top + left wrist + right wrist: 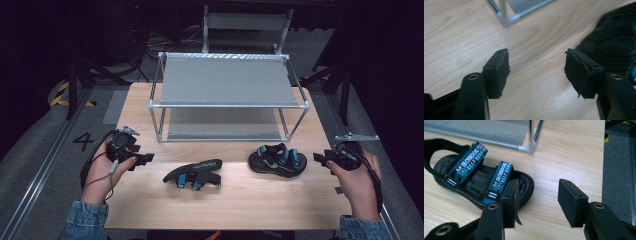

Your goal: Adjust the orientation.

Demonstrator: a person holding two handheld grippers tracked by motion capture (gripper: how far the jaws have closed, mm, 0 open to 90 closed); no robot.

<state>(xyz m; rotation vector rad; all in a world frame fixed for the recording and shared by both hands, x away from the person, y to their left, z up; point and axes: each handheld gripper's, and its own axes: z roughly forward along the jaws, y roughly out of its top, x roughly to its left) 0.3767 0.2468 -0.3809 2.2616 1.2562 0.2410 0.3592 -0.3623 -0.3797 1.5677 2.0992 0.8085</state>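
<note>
The left gripper [536, 72] stood with its jaws released and apart, bare wood of the table [456, 32] between the pads and nothing grasped. The overturned sandal [614, 47] lay just beside its right-hand jaw, ribbed black sole up; whether the jaw touched it could not be determined from the left gripper view. The right gripper [537, 200] was likewise released, nothing between the pads. The upright sandal [474, 180], with blue straps, lay just beyond one jaw, which overlapped the toe end in the right gripper view. From above, both sandals rested on the table between the two grippers, the overturned one nearer the left gripper, in front of a metal-framed rack [227, 80].
</note>
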